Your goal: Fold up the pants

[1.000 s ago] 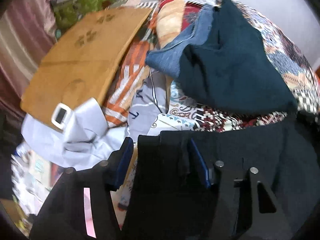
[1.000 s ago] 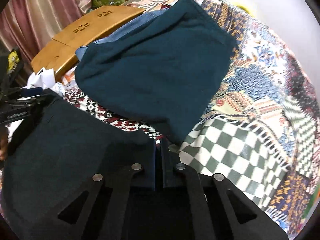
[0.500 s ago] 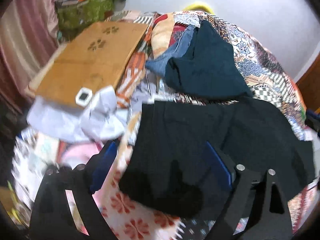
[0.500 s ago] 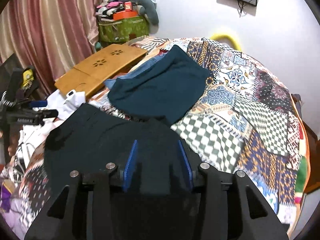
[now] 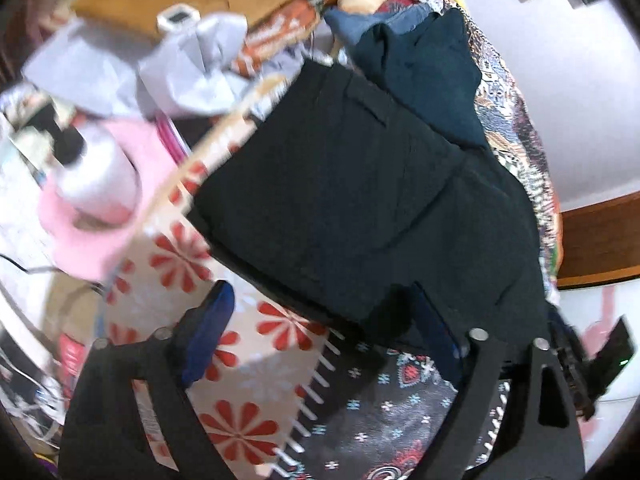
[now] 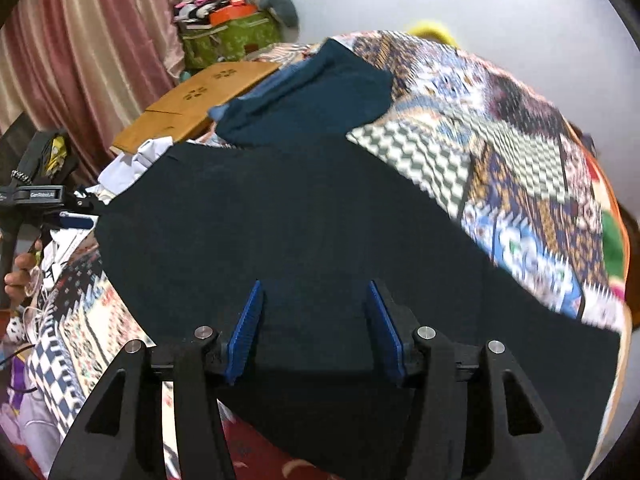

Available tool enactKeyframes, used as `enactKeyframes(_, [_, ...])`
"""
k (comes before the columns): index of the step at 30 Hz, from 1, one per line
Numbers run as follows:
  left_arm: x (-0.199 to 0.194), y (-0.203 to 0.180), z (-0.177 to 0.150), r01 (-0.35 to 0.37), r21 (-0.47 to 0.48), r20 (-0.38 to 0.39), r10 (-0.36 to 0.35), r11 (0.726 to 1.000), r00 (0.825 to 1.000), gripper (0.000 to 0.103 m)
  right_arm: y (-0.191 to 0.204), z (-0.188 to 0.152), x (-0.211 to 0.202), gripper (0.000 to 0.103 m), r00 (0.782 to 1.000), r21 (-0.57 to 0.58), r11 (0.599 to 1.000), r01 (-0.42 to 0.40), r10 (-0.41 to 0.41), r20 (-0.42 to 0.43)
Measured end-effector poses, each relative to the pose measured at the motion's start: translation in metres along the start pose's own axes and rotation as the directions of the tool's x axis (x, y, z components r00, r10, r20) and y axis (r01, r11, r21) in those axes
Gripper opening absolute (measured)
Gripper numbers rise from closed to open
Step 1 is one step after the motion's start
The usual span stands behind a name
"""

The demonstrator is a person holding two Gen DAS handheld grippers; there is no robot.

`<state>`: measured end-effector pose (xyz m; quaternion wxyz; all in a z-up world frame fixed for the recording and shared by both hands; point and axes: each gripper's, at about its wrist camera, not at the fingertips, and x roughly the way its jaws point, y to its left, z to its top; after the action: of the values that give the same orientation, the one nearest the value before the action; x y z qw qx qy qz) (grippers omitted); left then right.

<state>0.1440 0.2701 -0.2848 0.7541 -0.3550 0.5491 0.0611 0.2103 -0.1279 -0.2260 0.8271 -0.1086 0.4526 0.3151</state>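
The black pants (image 5: 360, 184) lie spread flat on the patterned bed; they also fill the middle of the right wrist view (image 6: 304, 232). My left gripper (image 5: 324, 320) is open and empty, raised above the near edge of the pants. My right gripper (image 6: 316, 320) is open and empty, hovering over the pants' near part. The left gripper body shows at the left edge of the right wrist view (image 6: 36, 196).
A folded dark teal garment (image 6: 316, 92) on blue jeans lies beyond the pants. A wooden lap table (image 6: 200, 100) sits at the far left with white cloth (image 5: 192, 68) beside it. The patchwork quilt (image 6: 500, 152) extends right. A pink item (image 5: 96, 200) lies left.
Both grippers have let go of the pants, opened, and pulled back and up. The pants now lie flat on the bed.
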Motion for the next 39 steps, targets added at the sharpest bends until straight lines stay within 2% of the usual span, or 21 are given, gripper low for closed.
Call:
enactKeyframes(1, [0.003,0.000,0.000,0.017,-0.009,-0.011,-0.017,1.000,1.000,0.066,-0.002,-0.001,0.000,0.051,1.000,0.013,1.000,-0.005,0.005,0.002])
enactKeyframes(2, [0.006,0.000,0.000,0.032,-0.019,-0.021,-0.032,0.999,0.999,0.061,-0.003,-0.003,0.000,0.051,1.000,0.025,1.000,-0.010,0.010,0.000])
enactKeyframes(5, [0.007,-0.002,0.002,0.007,-0.026,0.006,-0.007,1.000,1.000,0.045,-0.002,-0.005,0.002,0.051,1.000,0.039,0.999,-0.012,0.012,0.002])
enactKeyframes(7, [0.006,-0.002,0.003,-0.030,-0.026,0.034,0.031,0.999,0.999,0.024,-0.001,-0.006,0.002,0.050,1.000,0.039,0.999,-0.010,0.010,0.004])
enactKeyframes(10, [-0.002,0.000,0.003,-0.030,-0.013,0.096,0.031,0.999,0.995,0.018,-0.001,-0.008,0.001,0.051,1.000,0.046,0.999,-0.018,0.018,0.004])
enactKeyframes(13, [-0.009,0.000,-0.003,-0.083,0.027,0.152,0.078,0.996,0.985,0.018,-0.003,-0.010,0.001,0.051,1.000,0.055,0.998,-0.023,0.023,0.005])
enactKeyframes(15, [-0.004,0.002,-0.005,-0.093,0.045,0.138,0.086,0.995,0.987,0.018,-0.003,-0.010,0.000,0.051,1.000,0.062,0.998,-0.023,0.023,0.006])
enactKeyframes(18, [0.006,-0.002,-0.004,-0.136,0.106,0.108,0.125,0.985,0.986,0.022,-0.005,-0.013,-0.003,0.055,1.000,0.083,0.996,-0.015,0.015,0.011])
enactKeyframes(20, [0.002,-0.012,-0.006,-0.201,0.165,0.129,0.181,0.966,0.975,0.026,-0.010,-0.016,-0.007,0.058,1.000,0.104,0.995,-0.006,0.004,0.016])
enactKeyframes(21, [0.000,-0.014,-0.007,-0.229,0.181,0.141,0.206,0.956,0.968,0.033,-0.013,-0.018,-0.009,0.059,1.000,0.115,0.993,-0.002,0.000,0.018])
enactKeyframes(22, [-0.004,-0.017,-0.009,-0.273,0.198,0.163,0.243,0.942,0.956,0.042,-0.019,-0.023,-0.014,0.060,1.000,0.135,0.991,0.007,-0.009,0.020])
enactKeyframes(23, [-0.011,-0.022,-0.010,-0.330,0.217,0.202,0.289,0.919,0.936,0.045,-0.024,-0.026,-0.017,0.062,1.000,0.151,0.988,0.015,-0.018,0.020])
enactKeyframes(25, [-0.020,-0.031,-0.011,-0.391,0.244,0.255,0.330,0.887,0.909,0.052,-0.037,-0.034,-0.024,0.063,0.999,0.195,0.980,0.034,-0.037,0.015])
enactKeyframes(27, [-0.029,-0.039,-0.010,-0.422,0.269,0.291,0.345,0.866,0.892,0.059,-0.057,-0.049,-0.032,0.063,0.998,0.261,0.964,0.057,-0.060,0.005])
enactKeyframes(29, [-0.037,-0.051,-0.009,-0.424,0.298,0.322,0.328,0.855,0.888,0.067,-0.075,-0.062,-0.039,0.063,0.996,0.316,0.944,0.091,-0.092,-0.014])
enactKeyframes(34, [-0.043,-0.097,-0.008,-0.374,0.387,0.353,0.240,0.843,0.904,0.087,-0.118,-0.098,-0.062,0.063,0.981,0.456,0.869,0.194,-0.182,-0.070])
enactKeyframes(37, [-0.033,-0.133,-0.010,-0.315,0.464,0.324,0.173,0.828,0.930,0.090,-0.127,-0.115,-0.090,0.063,0.975,0.519,0.829,0.210,-0.218,-0.046])
enactKeyframes(39, [-0.021,-0.158,-0.015,-0.282,0.525,0.292,0.141,0.803,0.946,0.090,-0.130,-0.125,-0.105,0.063,0.973,0.551,0.808,0.208,-0.230,-0.030])
